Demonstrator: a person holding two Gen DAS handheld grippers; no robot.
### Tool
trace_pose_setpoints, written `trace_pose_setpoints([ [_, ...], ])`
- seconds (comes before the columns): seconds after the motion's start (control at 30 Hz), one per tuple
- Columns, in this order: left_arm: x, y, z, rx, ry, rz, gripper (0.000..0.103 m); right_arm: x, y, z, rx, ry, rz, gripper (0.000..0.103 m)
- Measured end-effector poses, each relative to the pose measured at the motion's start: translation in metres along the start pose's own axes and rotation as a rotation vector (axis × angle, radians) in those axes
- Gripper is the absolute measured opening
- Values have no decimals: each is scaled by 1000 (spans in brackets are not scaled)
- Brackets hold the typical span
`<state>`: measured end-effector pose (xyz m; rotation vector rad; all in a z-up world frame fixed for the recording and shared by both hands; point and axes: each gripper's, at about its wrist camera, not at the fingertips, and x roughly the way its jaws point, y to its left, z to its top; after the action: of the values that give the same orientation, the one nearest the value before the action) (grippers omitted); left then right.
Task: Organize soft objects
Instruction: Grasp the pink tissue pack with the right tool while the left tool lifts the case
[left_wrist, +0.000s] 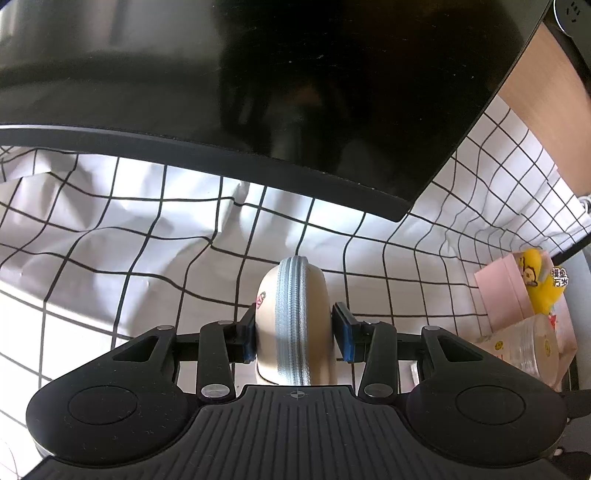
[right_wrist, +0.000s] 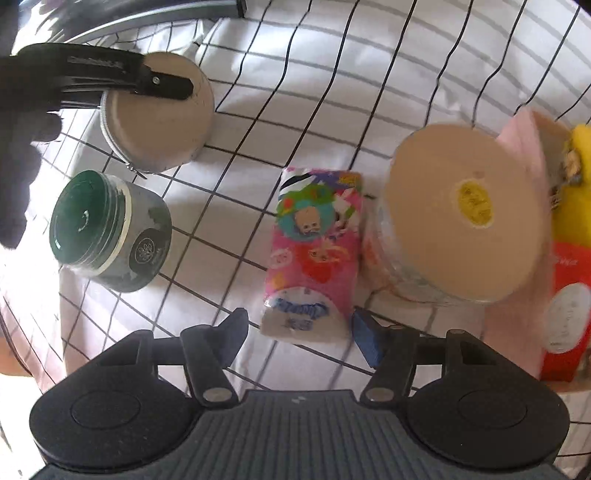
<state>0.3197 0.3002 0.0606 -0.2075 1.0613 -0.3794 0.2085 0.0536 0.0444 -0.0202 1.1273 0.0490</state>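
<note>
My left gripper (left_wrist: 295, 332) is shut on a round beige zip case (left_wrist: 295, 314), held on edge with its grey zipper facing the camera. The right wrist view shows the same case (right_wrist: 159, 122) at the upper left, one black finger (right_wrist: 162, 83) lying across it. My right gripper (right_wrist: 299, 336) stands open over the checked cloth (right_wrist: 332, 92). A pink printed tissue pack (right_wrist: 314, 251) lies flat with its near end between the blue pads, which do not touch it.
A green-lidded jar (right_wrist: 107, 236) lies on its side at the left. To the right sit a clear-wrapped beige paper roll (right_wrist: 461, 214), a pink box (right_wrist: 524, 147), a yellow toy (right_wrist: 576, 177) and a red pack (right_wrist: 569, 295). A dark monitor (left_wrist: 258, 92) looms behind.
</note>
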Motion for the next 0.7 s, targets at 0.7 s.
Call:
trace_pose_setpoints([
  [0.7, -4, 2, -9, -11, 8, -4, 46, 11, 31, 3, -118, 0, -16, 74],
])
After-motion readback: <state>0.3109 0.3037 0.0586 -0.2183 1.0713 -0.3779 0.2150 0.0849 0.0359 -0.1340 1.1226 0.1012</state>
